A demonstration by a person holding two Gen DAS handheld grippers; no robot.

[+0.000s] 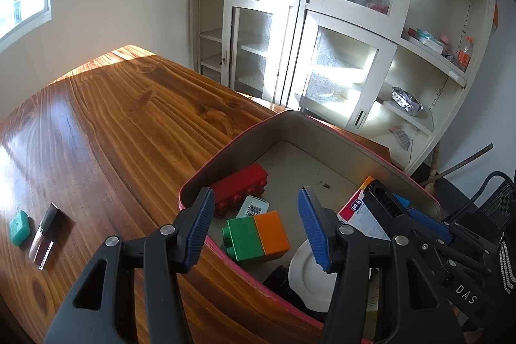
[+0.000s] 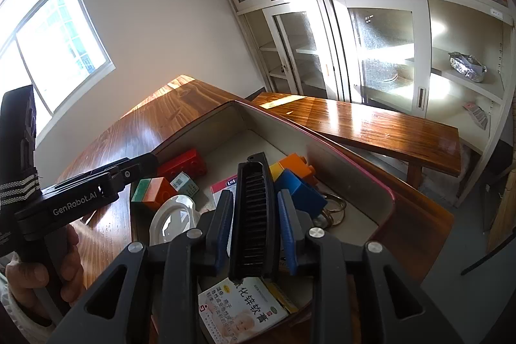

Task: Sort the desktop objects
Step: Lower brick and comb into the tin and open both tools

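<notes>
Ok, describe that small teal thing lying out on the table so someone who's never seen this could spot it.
Start at the wooden table, then look left of the pink-rimmed box, away from the toys inside it. Two small items lie side by side there; the teal square block is the outer one, flat and bright green-blue, unlike the dark, glossy tube beside it.

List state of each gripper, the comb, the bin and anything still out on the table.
left gripper: open, empty, over bin
right gripper: shut on black comb
bin: open-topped, holds blocks, boxes
teal block: on table, outside bin
dark bottle: lying flat beside teal block
</notes>
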